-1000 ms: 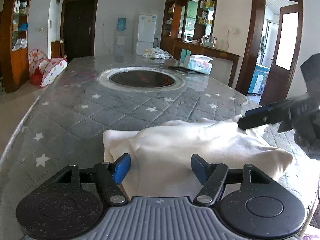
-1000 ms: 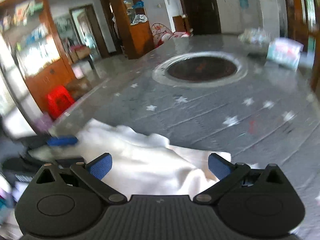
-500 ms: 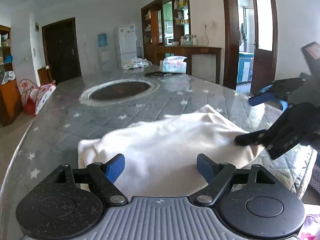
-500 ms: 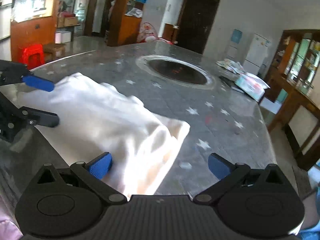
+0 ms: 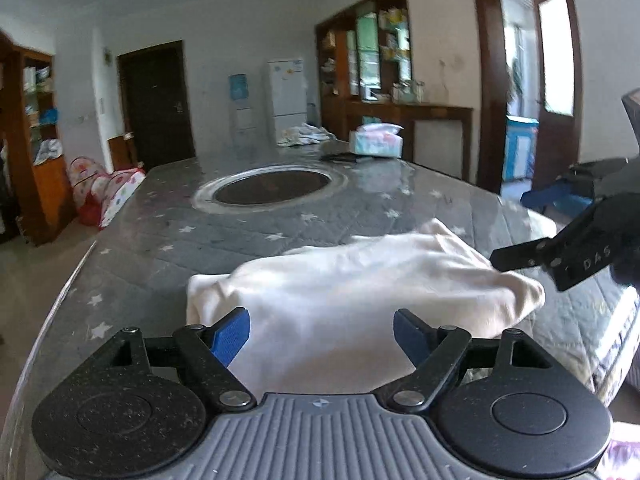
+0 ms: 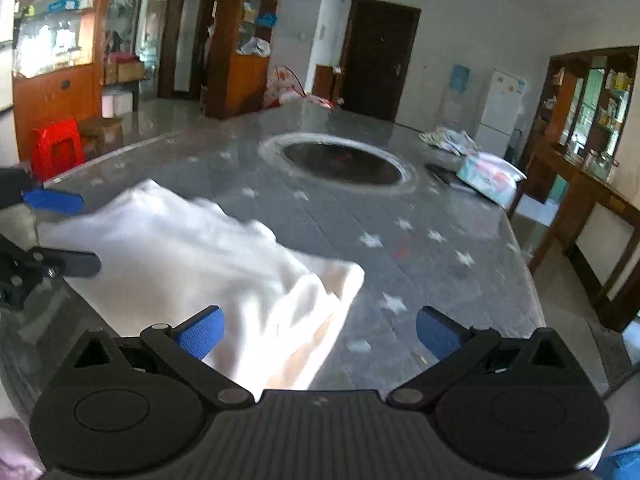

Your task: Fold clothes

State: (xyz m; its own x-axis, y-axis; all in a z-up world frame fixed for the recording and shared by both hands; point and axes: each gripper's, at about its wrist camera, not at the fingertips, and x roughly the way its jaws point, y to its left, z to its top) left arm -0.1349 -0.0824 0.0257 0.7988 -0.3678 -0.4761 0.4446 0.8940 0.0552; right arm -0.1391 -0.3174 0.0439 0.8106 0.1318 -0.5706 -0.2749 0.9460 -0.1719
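A cream-white garment (image 5: 360,280) lies bunched and folded near the front edge of the grey star-patterned table (image 5: 160,248). My left gripper (image 5: 322,328) hovers open over the garment's near side, its blue pads apart with only cloth below them. In the left wrist view my right gripper (image 5: 528,228) is at the garment's right end, one dark finger close to the cloth. In the right wrist view the right gripper (image 6: 320,328) stands open; the garment (image 6: 192,248) lies under its left pad, bare table under the right. The left gripper (image 6: 68,232) sits at the far left.
A dark round inset (image 5: 272,188) marks the table's middle. Behind it lie a tissue pack (image 5: 376,140) and a crumpled cloth (image 5: 304,134). The table edge drops off at right, toward a wooden sideboard (image 6: 592,184). A red stool (image 6: 56,148) stands on the floor left.
The right gripper's finger has drawn off the garment's top to its right end. Both cameras have swung sideways. The left jaws stand slightly wider. The garment has settled flatter.
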